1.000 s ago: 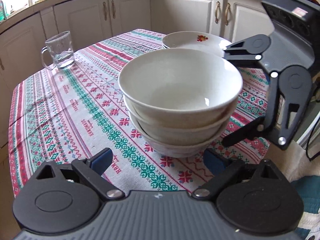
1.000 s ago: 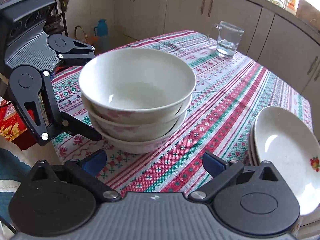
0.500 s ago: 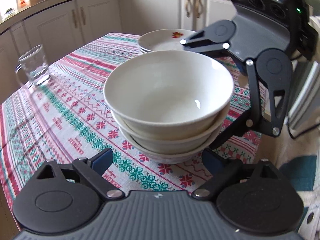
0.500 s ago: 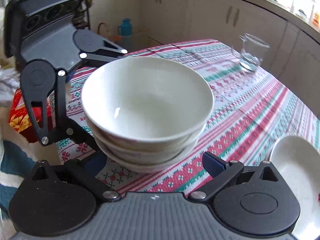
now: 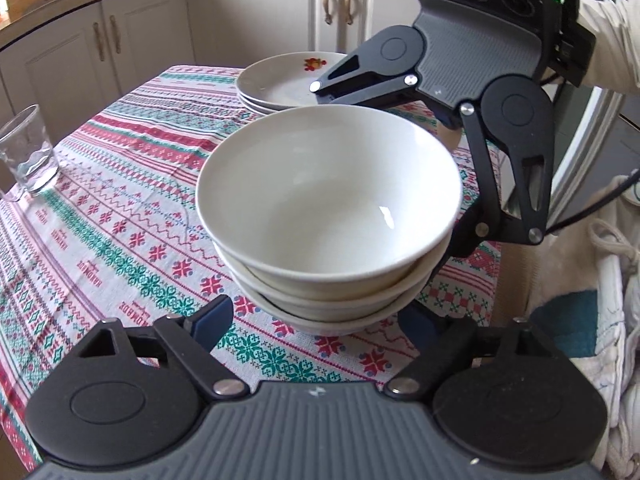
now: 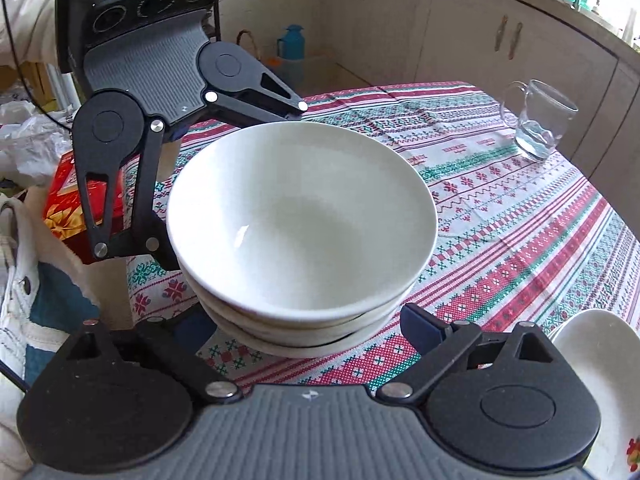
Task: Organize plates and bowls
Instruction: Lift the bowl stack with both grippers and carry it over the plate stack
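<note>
A stack of three white bowls [image 5: 328, 200] stands on the patterned tablecloth [image 5: 120, 208]. My left gripper [image 5: 316, 322] straddles the base of the stack. Its jaws are closing, and a gap still shows between the left blue pad [image 5: 212, 318] and the bowls. My right gripper [image 6: 306, 328] straddles the same bowls [image 6: 300, 220] from the opposite side. Its jaws are closing too, with the pads close to the stack but not clearly pressing on it. The right gripper's fingers [image 5: 360, 80] reach around the far rim. A stack of plates [image 5: 288, 80] with a red flower mark sits behind the bowls.
A glass mug [image 6: 540, 120] with a little water stands near the table's far edge. The plates [image 6: 600, 360] lie at the right gripper's lower right. Off the table are a red box [image 6: 68, 192], a blue flask [image 6: 292, 44] and white cabinets [image 5: 140, 40]. A person's sleeve [image 5: 612, 40] shows behind the right gripper.
Both grippers have swung around the bowl stack and come closer to it. Their jaws have narrowed towards the bowls. The bowls stay on the cloth.
</note>
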